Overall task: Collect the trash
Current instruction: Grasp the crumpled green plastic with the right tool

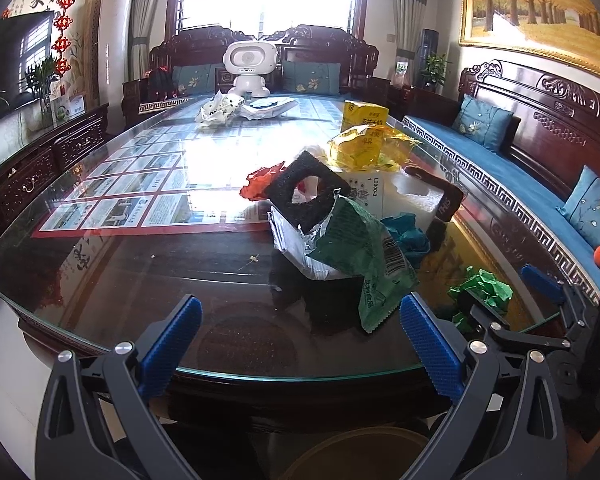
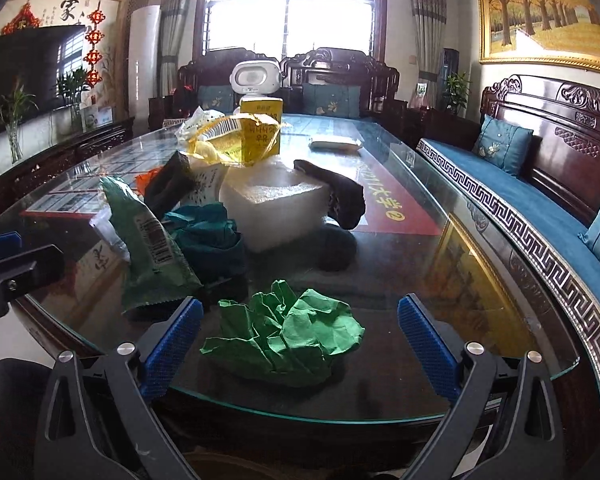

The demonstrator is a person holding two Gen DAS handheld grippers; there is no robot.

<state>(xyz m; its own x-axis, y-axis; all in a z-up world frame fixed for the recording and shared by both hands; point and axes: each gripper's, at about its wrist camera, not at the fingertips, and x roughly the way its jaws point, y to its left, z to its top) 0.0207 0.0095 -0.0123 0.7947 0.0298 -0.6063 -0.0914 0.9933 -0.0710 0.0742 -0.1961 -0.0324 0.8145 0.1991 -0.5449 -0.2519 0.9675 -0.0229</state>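
A crumpled green paper (image 2: 284,332) lies near the front edge of the glass table (image 2: 380,384), between the fingers of my right gripper (image 2: 300,308). That gripper is open and neither pad touches the paper. In the left wrist view the same green paper (image 1: 482,284) shows at the right with the right gripper (image 1: 504,292) around it. My left gripper (image 1: 300,308) is open over the table edge with nothing in it. Just ahead is a pile of trash: a green snack bag (image 1: 356,248), a black foam frame (image 1: 304,196), teal paper (image 1: 408,236), red paper (image 1: 260,184) and a yellow wrapper (image 1: 364,148).
A white foam block (image 2: 276,204) and a yellow carton (image 2: 262,120) stand in the pile. More wrappers (image 1: 220,110) and a white toy robot (image 1: 250,64) sit at the far end. A carved bench with blue cushions (image 2: 520,200) runs along the right. A round brownish rim (image 1: 360,452) shows below the table edge.
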